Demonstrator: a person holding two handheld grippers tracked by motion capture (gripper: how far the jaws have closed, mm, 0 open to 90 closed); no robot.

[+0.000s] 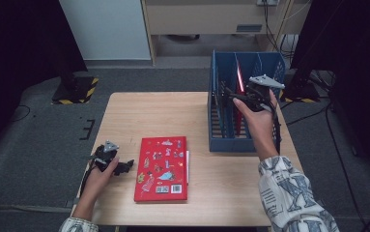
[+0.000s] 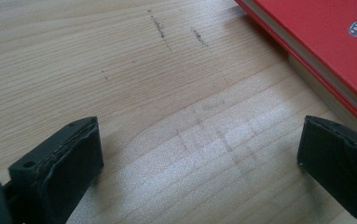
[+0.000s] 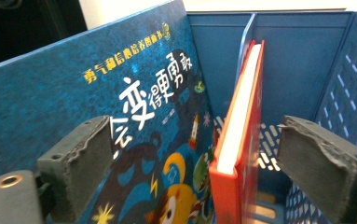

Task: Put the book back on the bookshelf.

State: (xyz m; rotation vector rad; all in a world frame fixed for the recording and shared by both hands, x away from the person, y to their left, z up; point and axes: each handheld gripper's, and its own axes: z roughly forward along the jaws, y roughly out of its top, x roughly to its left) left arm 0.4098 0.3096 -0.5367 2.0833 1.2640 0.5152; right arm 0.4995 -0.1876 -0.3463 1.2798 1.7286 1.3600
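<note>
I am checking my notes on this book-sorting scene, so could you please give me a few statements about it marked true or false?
1. A red book lies flat on the table. True.
2. The right gripper is clamped shut on a book. False: its jaws stand open around the upright red book in the blue file rack.
3. The left gripper is open over bare wood beside the flat red book. True.
4. The blue rack holds no books. False: a dark blue book and a red one stand in it.
</note>
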